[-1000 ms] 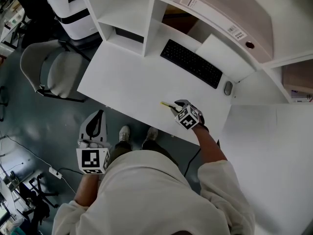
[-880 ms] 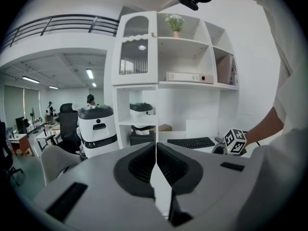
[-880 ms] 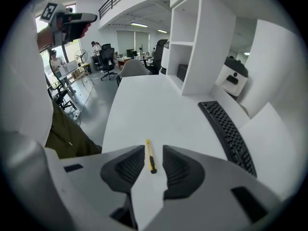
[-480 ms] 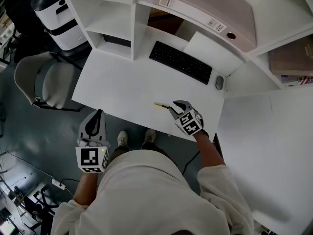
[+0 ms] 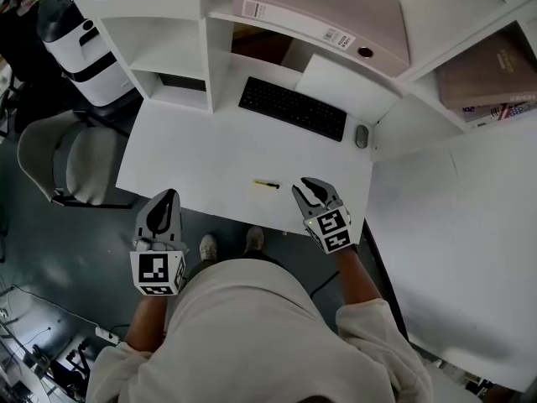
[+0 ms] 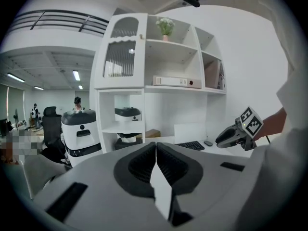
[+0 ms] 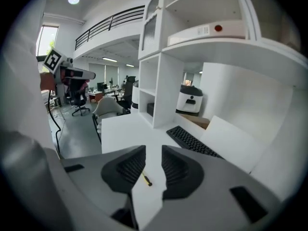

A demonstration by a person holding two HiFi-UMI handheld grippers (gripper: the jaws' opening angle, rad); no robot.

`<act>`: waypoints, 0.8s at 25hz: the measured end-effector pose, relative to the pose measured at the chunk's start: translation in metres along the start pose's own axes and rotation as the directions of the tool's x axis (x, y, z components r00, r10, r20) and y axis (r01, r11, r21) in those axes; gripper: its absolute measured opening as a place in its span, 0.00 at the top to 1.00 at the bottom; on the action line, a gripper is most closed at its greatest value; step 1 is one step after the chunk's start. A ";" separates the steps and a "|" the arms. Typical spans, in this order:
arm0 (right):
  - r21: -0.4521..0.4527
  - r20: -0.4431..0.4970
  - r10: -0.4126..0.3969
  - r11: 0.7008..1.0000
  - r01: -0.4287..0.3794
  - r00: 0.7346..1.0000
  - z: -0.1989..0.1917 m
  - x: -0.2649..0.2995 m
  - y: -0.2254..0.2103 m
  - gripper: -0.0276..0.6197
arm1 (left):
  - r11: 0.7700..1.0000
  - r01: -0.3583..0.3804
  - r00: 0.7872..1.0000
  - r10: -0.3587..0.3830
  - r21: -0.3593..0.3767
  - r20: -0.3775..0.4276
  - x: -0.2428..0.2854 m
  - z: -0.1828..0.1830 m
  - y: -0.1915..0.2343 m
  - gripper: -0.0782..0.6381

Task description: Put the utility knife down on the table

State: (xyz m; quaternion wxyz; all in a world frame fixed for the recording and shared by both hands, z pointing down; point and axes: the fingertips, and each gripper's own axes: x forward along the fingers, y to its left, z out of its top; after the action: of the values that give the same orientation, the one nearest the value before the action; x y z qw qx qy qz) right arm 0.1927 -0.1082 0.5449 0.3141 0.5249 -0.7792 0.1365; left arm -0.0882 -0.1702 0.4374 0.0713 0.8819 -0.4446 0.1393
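Utility knife (image 5: 267, 184), yellow and black, lay flat on the white desk (image 5: 193, 154), close to the front edge and just below the middle of the head view, touching nothing else. To its right in that frame the right hand-held gripper (image 5: 304, 186) hung over the desk's lower right part, clear of the knife, with its tips pointing toward the upper left. In the right gripper view this hand-held gripper (image 7: 153, 154) had its jaws wide apart, though they had just been closing a little. Nothing was gripped between them, and the knife (image 7: 146, 179) showed through the gap, lying on the desk beyond. The left hand-held gripper (image 5: 168, 198) was at the lower left of the head view, off the desk's front edge and over the dark floor (image 5: 50, 250). In the left gripper view (image 6: 156, 148) its jaws met, with nothing between them. A black keyboard (image 5: 292, 108) and a mouse (image 5: 361, 136) sat at the back of the desk, well apart from the knife. A grey chair (image 5: 63, 159) stood at the left of the frame, beside the desk.
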 end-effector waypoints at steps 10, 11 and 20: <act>0.118 0.166 -0.182 0.979 0.164 0.969 0.028 -0.070 -0.005 0.82 | 0.996 0.083 0.996 -0.084 0.037 0.014 0.009 0.009 -0.018 0.88; 0.129 0.183 -0.205 0.975 0.183 0.962 0.030 -0.078 -0.005 0.83 | 0.995 0.091 0.996 -0.092 0.040 0.015 0.010 0.009 -0.020 0.88; 0.230 0.273 -0.371 0.921 0.314 0.888 0.036 -0.139 -0.001 0.90 | 0.984 0.163 0.986 -0.165 0.068 0.025 0.014 0.017 -0.039 0.88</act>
State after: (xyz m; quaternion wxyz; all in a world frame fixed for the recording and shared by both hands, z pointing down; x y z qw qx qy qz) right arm 0.2158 -0.0262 0.4295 0.1577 0.6955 -0.6981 0.0639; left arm -0.0458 -0.1620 0.4256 0.0465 0.9195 -0.3667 0.1340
